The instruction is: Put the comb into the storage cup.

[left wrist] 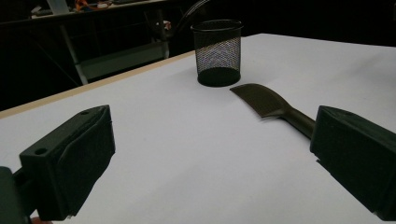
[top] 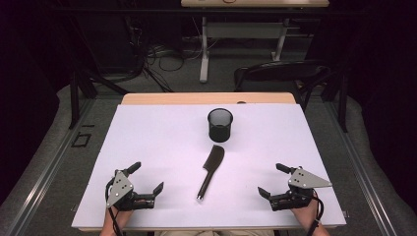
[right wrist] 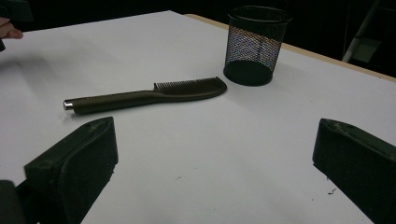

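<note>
So, comb [top: 211, 170] lies flat mid-table, just in front of the mesh cup [top: 220, 124], handle end toward the person. Left gripper [top: 146, 181] and right gripper [top: 274, 181] both rest near the front edge, jaws wide apart, nothing held. Comb looks light, stiff, smooth plastic, likely slippery. Best grip: the thick handle [right wrist: 116, 99], not the thin teeth.

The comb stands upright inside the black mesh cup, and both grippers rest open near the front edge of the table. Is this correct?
Not quite. The comb is not in the mesh cup; it lies flat on the table just in front of the cup, as the high view shows. The rest holds: the left gripper and right gripper rest open near the front edge.
</note>
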Available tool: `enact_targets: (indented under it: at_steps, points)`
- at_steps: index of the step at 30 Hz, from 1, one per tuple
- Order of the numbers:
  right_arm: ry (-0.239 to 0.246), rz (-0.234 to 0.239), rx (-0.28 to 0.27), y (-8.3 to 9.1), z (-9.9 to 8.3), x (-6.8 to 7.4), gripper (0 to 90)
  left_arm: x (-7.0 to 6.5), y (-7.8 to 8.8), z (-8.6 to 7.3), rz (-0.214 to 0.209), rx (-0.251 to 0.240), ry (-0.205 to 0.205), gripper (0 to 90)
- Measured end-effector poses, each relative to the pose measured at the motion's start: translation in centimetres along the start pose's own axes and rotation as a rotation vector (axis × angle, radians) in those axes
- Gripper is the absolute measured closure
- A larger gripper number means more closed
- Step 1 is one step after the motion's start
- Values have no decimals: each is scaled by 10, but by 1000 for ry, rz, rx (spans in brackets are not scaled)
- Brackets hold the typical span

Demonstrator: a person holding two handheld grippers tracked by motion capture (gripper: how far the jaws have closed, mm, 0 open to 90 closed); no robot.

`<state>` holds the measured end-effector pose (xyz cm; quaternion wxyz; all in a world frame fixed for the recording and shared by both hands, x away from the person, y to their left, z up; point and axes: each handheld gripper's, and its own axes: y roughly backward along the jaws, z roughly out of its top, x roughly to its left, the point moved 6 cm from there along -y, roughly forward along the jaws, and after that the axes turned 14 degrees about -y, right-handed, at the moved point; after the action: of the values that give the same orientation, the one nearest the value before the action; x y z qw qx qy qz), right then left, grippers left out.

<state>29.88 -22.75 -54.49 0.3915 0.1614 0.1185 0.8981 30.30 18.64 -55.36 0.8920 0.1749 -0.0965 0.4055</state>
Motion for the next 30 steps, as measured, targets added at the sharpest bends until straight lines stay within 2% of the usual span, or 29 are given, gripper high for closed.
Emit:
enact_targets:
  at_steps: [10,17,20,28,30]
  points:
    - [-5,10,16,-3,-1,-1,0,1,-1,0,3,6,4,0]
    - [3,7,36,-5,0,5,0,2,-2,-1,1,6,6,0]
    - [-8,16,45,-8,1,6,0,2,-5,-1,-1,12,6,0]
    - [-17,38,91,-16,2,16,0,3,-6,-2,0,11,9,0]
    - [-2,43,115,-19,1,20,0,3,-6,-2,0,12,7,0]
